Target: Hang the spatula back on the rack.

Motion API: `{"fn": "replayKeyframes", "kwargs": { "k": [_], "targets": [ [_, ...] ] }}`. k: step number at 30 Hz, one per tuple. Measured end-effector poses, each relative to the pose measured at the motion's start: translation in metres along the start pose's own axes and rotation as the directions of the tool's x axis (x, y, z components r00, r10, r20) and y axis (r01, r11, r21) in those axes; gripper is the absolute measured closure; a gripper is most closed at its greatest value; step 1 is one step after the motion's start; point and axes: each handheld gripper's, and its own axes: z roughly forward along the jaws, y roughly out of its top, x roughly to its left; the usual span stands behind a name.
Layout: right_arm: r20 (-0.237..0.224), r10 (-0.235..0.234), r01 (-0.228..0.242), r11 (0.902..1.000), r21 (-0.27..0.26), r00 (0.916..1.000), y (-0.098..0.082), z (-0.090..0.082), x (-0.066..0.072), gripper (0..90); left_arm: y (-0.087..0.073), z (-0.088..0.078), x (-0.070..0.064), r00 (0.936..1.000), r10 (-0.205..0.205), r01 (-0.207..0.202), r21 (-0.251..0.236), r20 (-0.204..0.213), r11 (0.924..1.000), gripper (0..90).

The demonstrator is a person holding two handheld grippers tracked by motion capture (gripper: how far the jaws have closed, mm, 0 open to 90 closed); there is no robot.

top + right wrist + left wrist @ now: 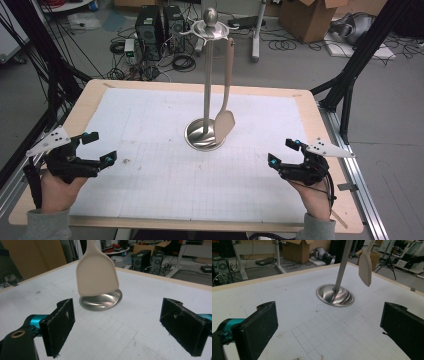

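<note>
1. Spatula (224, 125) is hanging on the stand (206, 135) at the table's (305, 107) middle, toward the far edge.
2. Left gripper (100, 147) and right gripper (282, 151) are idling near their side edges, jaws apart, empty.
3. Judgement: nothing done; reach and grasp are pending.

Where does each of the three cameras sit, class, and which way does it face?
High view: above the person's side of the table, looking forward and down; both hands, the left claw and the right claw show.
Left gripper view: rides the left claw, facing the stand; its two open black jaws show.
Right gripper view: rides the right claw, facing the spatula; its open jaws show.
Shared: both gripper views show the stand's round base and the hanging spatula.
</note>
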Motion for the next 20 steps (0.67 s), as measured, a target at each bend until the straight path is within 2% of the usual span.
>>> {"fn": "replayKeyframes", "kwargs": {
  "k": [10, 15, 20],
  "targets": [
    [-0.001, -0.009, 0.009, 0.9999, -0.006, 1.0000, -0.0040, -0.0051, -0.0027, 11.8, 0.0002, 0.0002, -0.0001, 1.0000, 0.000, 0.000, 0.001, 0.003, 1.0000, 1.7],
    [-0.015, -0.018, 0.018, 0.9997, 0.015, 0.9997, -0.0050, -0.0023, -0.0014, 11.8, 0.0012, 0.0002, -0.0012, 1.0000, 0.004, -0.004, 0.001, 0.005, 1.0000, 1.7],
    [-0.028, -0.025, 0.025, 0.9997, 0.007, 0.9993, -0.0037, 0.0008, -0.0011, 11.7, 0.0003, 0.0006, 0.0001, 1.0000, 0.002, -0.002, 0.001, -0.005, 1.0000, 1.7]
  ]
}}
